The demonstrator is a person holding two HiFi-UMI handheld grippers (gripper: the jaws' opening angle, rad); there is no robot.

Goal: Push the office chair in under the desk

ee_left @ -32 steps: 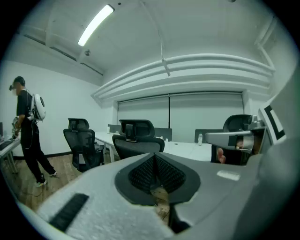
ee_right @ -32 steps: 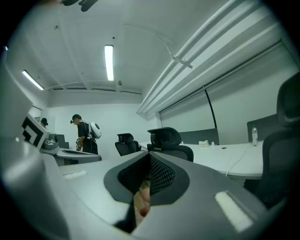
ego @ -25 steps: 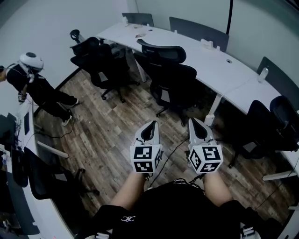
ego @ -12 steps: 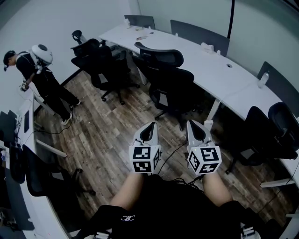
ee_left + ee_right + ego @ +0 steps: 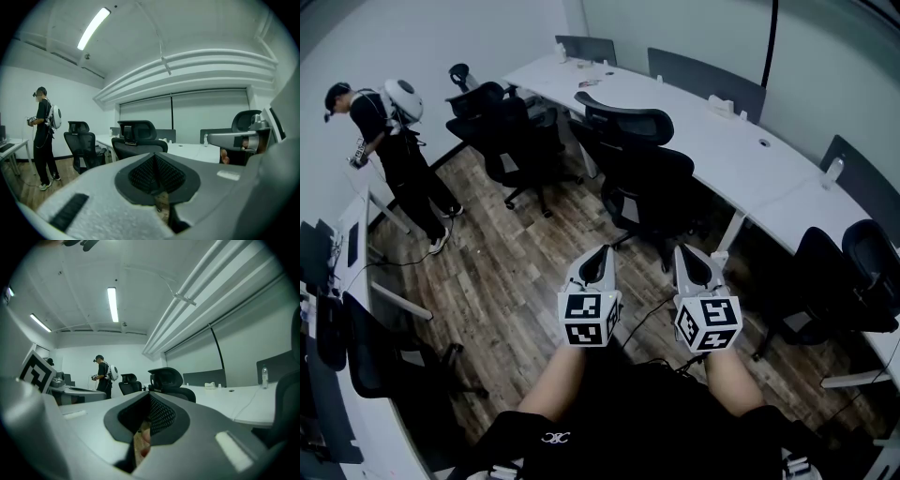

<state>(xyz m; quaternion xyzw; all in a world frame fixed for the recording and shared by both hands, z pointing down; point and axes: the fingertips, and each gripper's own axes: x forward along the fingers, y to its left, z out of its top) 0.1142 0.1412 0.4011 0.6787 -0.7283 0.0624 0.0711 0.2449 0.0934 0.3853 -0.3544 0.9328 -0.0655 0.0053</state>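
**Inspector:** Head view, report.

**Assistant:** The left gripper [image 5: 599,255] and right gripper [image 5: 694,255] are held side by side above the wood floor [image 5: 511,272]. Both point toward the office chair [image 5: 652,178]. The chair stands ahead of them and is touched by neither. Its back faces the grippers, and it sits at the edge of the curved white desk [image 5: 727,150], not pushed under. A person [image 5: 394,141] stands at far left, well apart.

**Inspector:** Left gripper view?

**Assistant:** The jaws are together with nothing between them. The chair's headrest shows just above the jaw tips, with the desk behind it.

**Inspector:** Right gripper view?

**Assistant:** The jaws are closed and empty. The chair is ahead, a little right of the tips, and the desk runs off to the right.
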